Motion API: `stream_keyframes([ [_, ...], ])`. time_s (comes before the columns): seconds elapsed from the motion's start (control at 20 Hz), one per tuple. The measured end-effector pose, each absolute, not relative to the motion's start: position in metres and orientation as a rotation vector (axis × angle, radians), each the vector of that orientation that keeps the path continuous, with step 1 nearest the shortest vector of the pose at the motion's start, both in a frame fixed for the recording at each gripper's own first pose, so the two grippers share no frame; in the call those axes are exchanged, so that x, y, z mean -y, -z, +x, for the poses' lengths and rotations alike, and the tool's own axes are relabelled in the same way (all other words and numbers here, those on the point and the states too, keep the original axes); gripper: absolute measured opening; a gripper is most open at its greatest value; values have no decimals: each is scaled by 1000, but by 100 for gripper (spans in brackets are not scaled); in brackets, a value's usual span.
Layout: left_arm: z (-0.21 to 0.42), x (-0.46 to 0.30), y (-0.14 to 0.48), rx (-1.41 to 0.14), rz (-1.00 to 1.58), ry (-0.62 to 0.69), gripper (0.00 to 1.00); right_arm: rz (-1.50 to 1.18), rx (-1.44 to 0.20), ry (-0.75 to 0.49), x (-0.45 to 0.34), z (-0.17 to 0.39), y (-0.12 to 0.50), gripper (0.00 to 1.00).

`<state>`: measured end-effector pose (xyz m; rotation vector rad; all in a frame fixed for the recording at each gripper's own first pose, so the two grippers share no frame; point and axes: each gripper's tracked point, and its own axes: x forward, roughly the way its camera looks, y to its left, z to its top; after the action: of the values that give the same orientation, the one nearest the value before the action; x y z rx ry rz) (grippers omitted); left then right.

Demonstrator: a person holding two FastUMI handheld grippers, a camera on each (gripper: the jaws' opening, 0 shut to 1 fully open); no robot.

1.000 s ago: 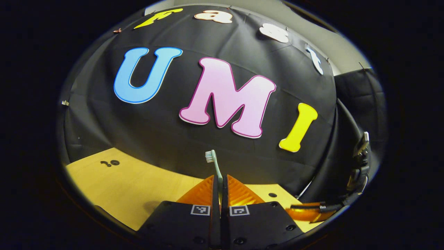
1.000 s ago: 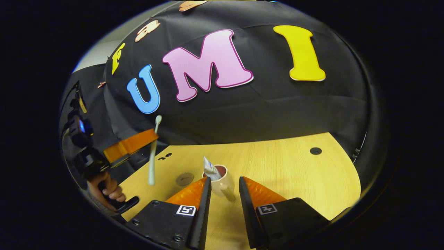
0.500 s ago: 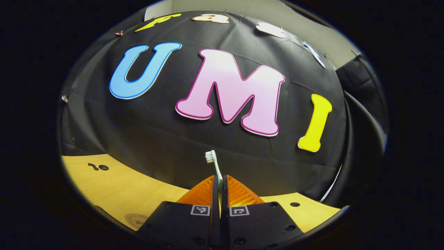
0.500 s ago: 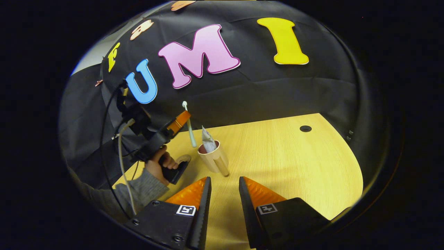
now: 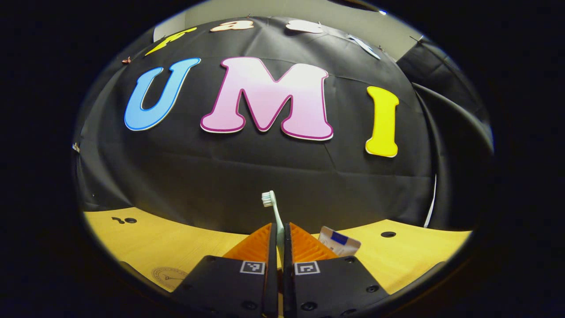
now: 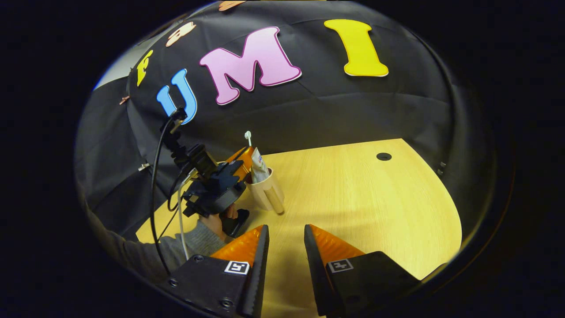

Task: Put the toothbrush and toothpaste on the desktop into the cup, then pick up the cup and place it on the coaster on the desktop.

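A pale wooden desk (image 6: 362, 194) with round cable holes stood against the black cloth wall (image 6: 335, 115). The left gripper (image 5: 279, 229) was clamped on the toothbrush (image 5: 273, 207), held upright over the cup (image 6: 265, 194), which held the toothpaste (image 6: 258, 165). The right gripper (image 6: 284, 240) stood open and empty, near the cup. The coaster (image 5: 170, 276) lay on the desk.

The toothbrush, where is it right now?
The toothbrush stands upright, pinched in the left claw, bristles up. In the right gripper view it is over the cup, beside the toothpaste already standing there.
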<state>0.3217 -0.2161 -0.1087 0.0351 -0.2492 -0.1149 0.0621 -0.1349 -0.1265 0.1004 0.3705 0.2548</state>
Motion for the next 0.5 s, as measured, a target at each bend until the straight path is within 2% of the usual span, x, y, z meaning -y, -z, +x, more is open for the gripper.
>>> stream_keyframes([
  [0.05,317,217,111,250,37,117,11,93,-375,-251,137,63,128,49],
  [0.15,309,215,118,239,41,104,12,86,-387,-245,140,66,132,52],
  [0.2,305,214,123,228,41,105,13,85,-392,-243,141,67,133,42],
  [0.25,303,214,128,211,39,109,14,84,-394,-243,141,68,133,53],
  [0.45,276,216,150,117,19,154,20,54,-402,-270,140,79,126,54],
  [0.5,266,217,156,82,9,167,27,49,-408,-292,136,84,124,54],
])
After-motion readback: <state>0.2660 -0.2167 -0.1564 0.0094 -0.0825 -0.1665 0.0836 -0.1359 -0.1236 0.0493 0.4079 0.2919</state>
